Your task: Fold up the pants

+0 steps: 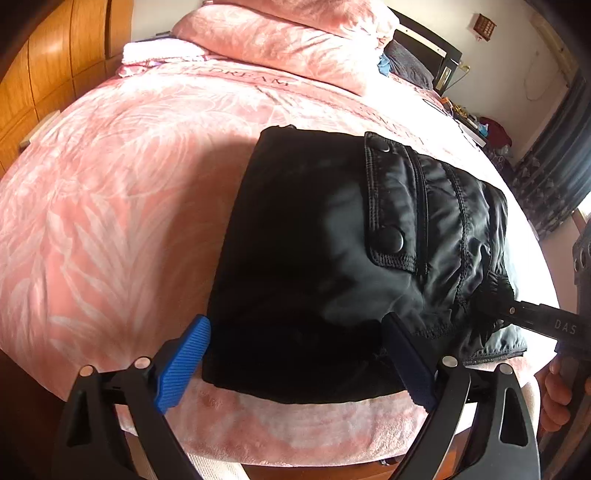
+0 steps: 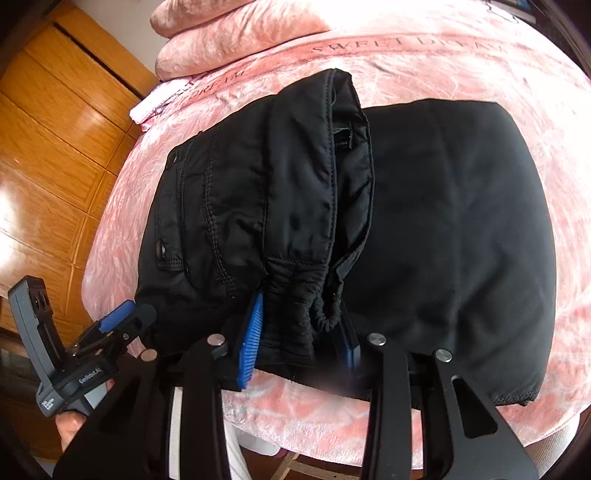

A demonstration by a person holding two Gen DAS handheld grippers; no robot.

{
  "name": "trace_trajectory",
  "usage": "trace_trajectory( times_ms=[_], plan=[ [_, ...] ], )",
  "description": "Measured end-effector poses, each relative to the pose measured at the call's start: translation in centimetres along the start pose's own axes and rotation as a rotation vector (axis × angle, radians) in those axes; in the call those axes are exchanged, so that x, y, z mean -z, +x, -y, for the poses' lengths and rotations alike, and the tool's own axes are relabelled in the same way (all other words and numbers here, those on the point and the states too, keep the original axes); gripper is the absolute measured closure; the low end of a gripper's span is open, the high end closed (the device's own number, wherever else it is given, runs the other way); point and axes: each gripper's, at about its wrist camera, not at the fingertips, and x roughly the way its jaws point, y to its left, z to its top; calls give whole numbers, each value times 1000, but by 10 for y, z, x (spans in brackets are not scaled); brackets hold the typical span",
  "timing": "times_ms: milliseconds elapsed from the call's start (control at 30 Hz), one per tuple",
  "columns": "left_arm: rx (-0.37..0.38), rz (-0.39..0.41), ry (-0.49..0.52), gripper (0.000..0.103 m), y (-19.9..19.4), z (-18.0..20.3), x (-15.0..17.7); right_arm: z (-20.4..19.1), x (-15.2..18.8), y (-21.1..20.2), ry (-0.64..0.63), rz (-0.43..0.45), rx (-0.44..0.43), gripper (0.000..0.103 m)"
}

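While the left wrist camera looks down over the near edge of the bed, the left gripper (image 1: 295,350) hangs with its blue-padded fingers (image 1: 183,363) spread wide over the near end of the black pants (image 1: 332,236); neither pad presses the cloth. The pants lie folded into a dark block on the pink leaf-patterned bedspread (image 1: 110,206), a flapped pocket (image 1: 391,206) with a snap button facing up on the right half. At the right edge the right gripper (image 1: 509,306) reaches into the gathered waistband. A hand (image 1: 557,391) shows just below it. Pink pillows (image 1: 280,40) are stacked at the far end of the bed, and wooden wardrobe doors (image 1: 55,62) stand on the left.

From the right wrist camera, the right gripper (image 2: 299,332) pinches the bunched elastic waistband (image 2: 306,299) between its blue pads, holding that edge raised above the flat layer of the pants (image 2: 461,221) beneath. The left gripper (image 2: 122,317) appears at lower left, beside the near corner of the garment, with its jaws apart. The bedspread (image 2: 554,110) carries printed lettering near the pillows (image 2: 229,33).
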Motion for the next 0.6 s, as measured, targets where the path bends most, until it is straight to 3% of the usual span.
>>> trace_trajectory(
  times_ms=[133,300,600],
  plan=[
    [-6,17,-54,9,-9,-13,2,-13,-3,-15,-41,38,6,76],
    [19,65,-115,9,-27,-23,-3,-25,-17,-54,-69,98,-81,77],
    [60,88,-104,9,-36,-14,-8,-13,-22,-117,-80,198,-66,77]
  ],
)
